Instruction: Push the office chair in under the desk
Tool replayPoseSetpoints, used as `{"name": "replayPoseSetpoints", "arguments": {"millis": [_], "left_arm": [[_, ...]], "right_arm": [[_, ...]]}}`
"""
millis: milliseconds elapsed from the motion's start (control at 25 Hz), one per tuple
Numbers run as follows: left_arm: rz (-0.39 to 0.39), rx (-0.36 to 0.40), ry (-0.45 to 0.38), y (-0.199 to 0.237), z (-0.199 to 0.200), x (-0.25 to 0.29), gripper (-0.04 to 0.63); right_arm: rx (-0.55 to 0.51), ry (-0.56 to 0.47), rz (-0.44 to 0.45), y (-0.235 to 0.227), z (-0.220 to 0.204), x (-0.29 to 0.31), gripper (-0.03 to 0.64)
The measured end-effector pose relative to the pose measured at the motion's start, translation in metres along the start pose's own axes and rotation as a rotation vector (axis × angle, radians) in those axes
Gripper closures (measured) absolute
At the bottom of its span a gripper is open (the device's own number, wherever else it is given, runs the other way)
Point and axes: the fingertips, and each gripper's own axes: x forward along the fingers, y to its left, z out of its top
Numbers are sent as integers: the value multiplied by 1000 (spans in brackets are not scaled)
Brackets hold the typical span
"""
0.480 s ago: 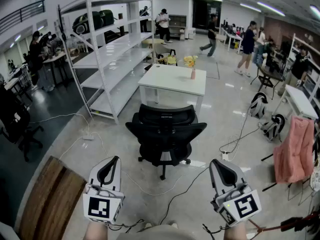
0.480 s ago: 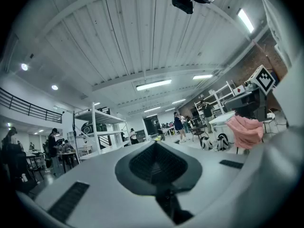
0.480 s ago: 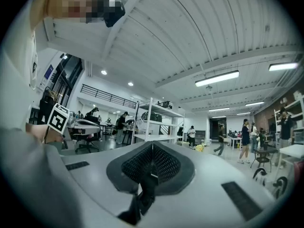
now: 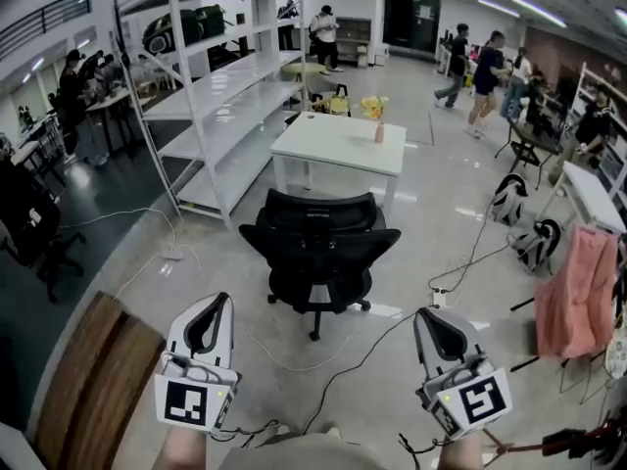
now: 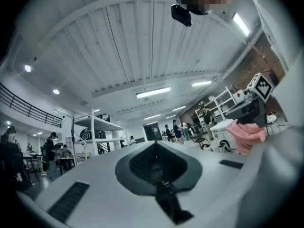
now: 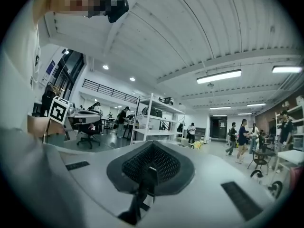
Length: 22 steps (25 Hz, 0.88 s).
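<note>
Tools shut tight, gripping nothing — left tool [image 4: 214,311] and right tool [image 4: 431,321] hang side by side, well short of the black office chair [image 4: 318,253], which stands on the floor [image 4: 441,223] just before the white bench [image 4: 343,145] — backrest facing them.

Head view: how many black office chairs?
2. One office chair stands mid-floor, just short of the white desk; the other chair is at the left edge. More may be hidden farther back.
</note>
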Motion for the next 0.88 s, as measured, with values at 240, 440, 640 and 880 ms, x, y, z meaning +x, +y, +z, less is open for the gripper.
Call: {"name": "replayPoseSetpoints", "arguments": {"millis": [240, 440, 640, 880], "left_arm": [[12, 30, 21, -21, 3, -1, 588], [-15, 31, 95, -36, -14, 1, 588], [-3, 59, 97, -38, -16, 11, 581], [-33, 124, 135, -45, -38, 30, 565]], "right_arm": [[-3, 17, 32, -13, -14, -11, 611], [-54, 51, 63, -23, -20, -8, 609], [4, 52, 131, -36, -30, 2, 573], [-52, 85, 153, -47, -46, 22, 572]]}}
